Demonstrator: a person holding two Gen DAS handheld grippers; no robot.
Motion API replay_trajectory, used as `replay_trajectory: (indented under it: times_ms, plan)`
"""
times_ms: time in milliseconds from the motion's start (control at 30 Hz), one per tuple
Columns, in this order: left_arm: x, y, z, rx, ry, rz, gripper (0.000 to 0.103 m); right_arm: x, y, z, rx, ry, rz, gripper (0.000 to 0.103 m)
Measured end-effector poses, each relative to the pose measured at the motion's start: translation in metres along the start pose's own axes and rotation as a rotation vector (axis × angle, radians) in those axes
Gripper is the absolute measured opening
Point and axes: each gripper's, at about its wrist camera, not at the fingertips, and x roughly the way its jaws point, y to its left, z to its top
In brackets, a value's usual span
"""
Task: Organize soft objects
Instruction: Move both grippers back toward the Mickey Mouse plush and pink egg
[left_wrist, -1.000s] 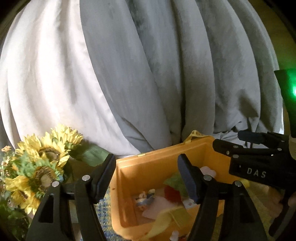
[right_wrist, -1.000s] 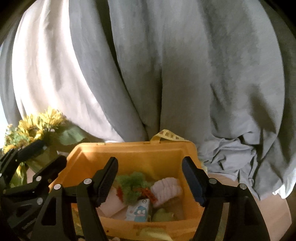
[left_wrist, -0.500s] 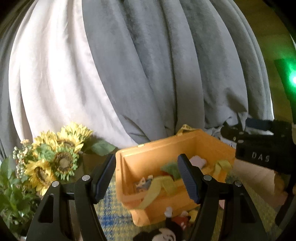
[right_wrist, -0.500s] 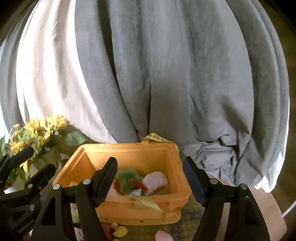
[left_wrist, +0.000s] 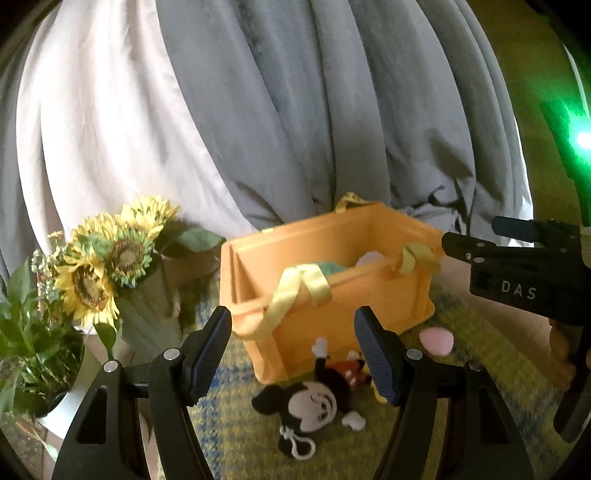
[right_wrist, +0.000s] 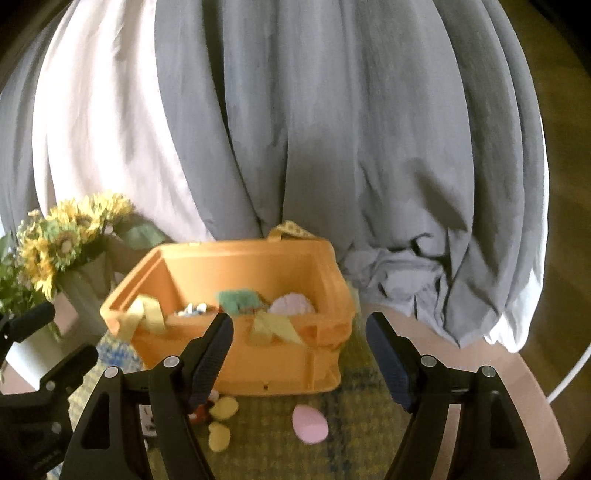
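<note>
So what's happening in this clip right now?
A person holds two grippers in front of an orange bin on a checked mat, and neither holds anything. The left gripper is open above a mouse plush toy lying outside the bin. The right gripper is open too, near a pink soft piece. A green toy and others already sit in the bin.

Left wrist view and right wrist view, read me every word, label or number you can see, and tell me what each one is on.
"DAS": white letters on the side of the right hand-held gripper, seen in the left wrist view.
Printed marks on the yellow strap behind the orange bin: too blurred to read.
Nothing else readable in either view.
</note>
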Motion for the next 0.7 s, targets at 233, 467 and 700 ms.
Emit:
replay_trajectory:
  times_ms: [233,467,700]
  plan:
    - [0.001,-0.011,-0.020,0.043,0.059,0.011,0.068,0.002,-0.001,-0.023,-0.011,0.078,-0.001,0.075]
    - [0.009,-0.012,-0.039,0.024,0.139,0.021,0.068,0.009,-0.002,-0.043,-0.017,0.135,-0.012,0.075]
    - [0.023,-0.015,-0.058,0.011,0.223,0.013,0.068,0.020,-0.002,-0.058,-0.037,0.168,-0.032,0.075]
